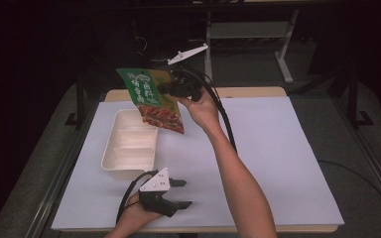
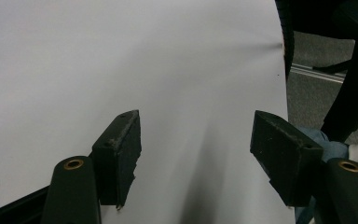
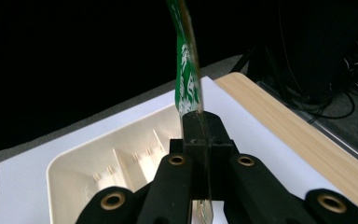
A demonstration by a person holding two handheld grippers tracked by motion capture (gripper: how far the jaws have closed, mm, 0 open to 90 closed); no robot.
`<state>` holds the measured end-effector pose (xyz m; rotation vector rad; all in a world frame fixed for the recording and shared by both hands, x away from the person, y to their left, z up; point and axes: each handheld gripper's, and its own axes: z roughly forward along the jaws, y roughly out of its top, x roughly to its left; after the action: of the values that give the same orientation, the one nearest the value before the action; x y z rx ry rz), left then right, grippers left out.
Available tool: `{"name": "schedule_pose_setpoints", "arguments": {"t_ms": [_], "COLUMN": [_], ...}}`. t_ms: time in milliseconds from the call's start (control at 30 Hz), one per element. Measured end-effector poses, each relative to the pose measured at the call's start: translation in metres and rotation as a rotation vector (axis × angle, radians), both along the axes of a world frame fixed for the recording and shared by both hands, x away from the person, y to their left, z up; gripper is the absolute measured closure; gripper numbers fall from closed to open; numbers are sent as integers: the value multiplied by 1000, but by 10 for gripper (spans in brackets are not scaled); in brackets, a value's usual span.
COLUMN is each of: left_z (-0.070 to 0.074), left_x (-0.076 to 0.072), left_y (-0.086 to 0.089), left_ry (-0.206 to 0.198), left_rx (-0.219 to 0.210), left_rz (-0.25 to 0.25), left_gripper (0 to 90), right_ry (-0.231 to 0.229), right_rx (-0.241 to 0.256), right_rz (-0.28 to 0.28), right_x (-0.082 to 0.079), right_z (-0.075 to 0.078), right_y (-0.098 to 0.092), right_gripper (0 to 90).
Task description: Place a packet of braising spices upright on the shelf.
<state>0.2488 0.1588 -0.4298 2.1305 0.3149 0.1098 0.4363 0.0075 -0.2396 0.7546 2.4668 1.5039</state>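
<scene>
A green snack pouch (image 1: 151, 98) with a red food picture hangs in the air above the far end of a cream divided tray (image 1: 110, 148). My right gripper (image 1: 171, 87) is shut on the pouch's right edge. In the right gripper view the pouch (image 3: 186, 74) rises edge-on out of the closed jaws of my right gripper (image 3: 200, 121), with the tray (image 3: 74, 161) below and beyond. My left gripper (image 1: 184, 193) rests near the table's front edge, open and holding nothing. In the left gripper view the left gripper (image 2: 196, 135) has only the white sheet between its jaws.
A white sheet (image 1: 278, 148) covers the wooden table (image 1: 248, 92). The tray's compartments hold nothing. A cable (image 1: 225, 124) trails from the right gripper along the forearm. Dark floor and metal frame legs (image 1: 283, 54) lie beyond the table.
</scene>
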Motion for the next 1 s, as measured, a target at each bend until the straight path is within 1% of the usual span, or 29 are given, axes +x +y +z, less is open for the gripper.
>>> {"name": "schedule_pose_setpoints", "arguments": {"t_ms": [33, 67, 100, 133, 200, 267, 300, 333, 533, 733, 833, 933, 967, 1000], "left_z": [0, 0, 0, 0, 0, 0, 0, 0, 1, 1, 1, 1, 1, 1], "left_x": [0, 0, 0, 0, 0, 0, 0, 0, 1, 1, 1, 1, 1, 1], "left_y": [0, 0, 0, 0, 1, 1, 0, 0, 2, 4, 4, 4, 4, 4], "left_ry": [0, 0, 1, 1, 0, 0, 1, 1, 1, -2, 4, 3, 3, 3], "left_rx": [1, 1, 2, 2, 4, 3, 1, 1, -7, -9, -12, -15, -13, -13], "left_rz": [-2, -2, -2, -2, -3, -3, -3, -3, 2, 2, 2, 1, 1, 1], "left_gripper": [322, 322, 322, 322, 323, 322, 322, 322, 320, 317, 316, 314, 313, 313], "right_ry": [-4, -4, -10, -10, -5, -6, -4, -4, 3, 14, 18, 28, 41, 41], "right_rx": [0, 0, 1, 1, 0, -1, -1, -1, 1, -6, -10, -7, -7, -7], "right_rz": [0, 0, 7, 7, 11, 15, 21, 21, 40, 42, 43, 45, 45, 45], "right_x": [3, 3, 5, 5, 8, 10, 13, 13, 21, 27, 30, 33, 35, 35], "right_z": [1, 1, 2, 2, 3, 2, 1, 1, -5, -11, -14, -19, -22, -22], "right_y": [5, 5, 11, 11, 20, 23, 29, 29, 50, 60, 64, 68, 70, 70], "right_gripper": [900, 900, 900, 900, 899, 899, 900, 900, 899, 899, 899, 899, 899, 899]}}
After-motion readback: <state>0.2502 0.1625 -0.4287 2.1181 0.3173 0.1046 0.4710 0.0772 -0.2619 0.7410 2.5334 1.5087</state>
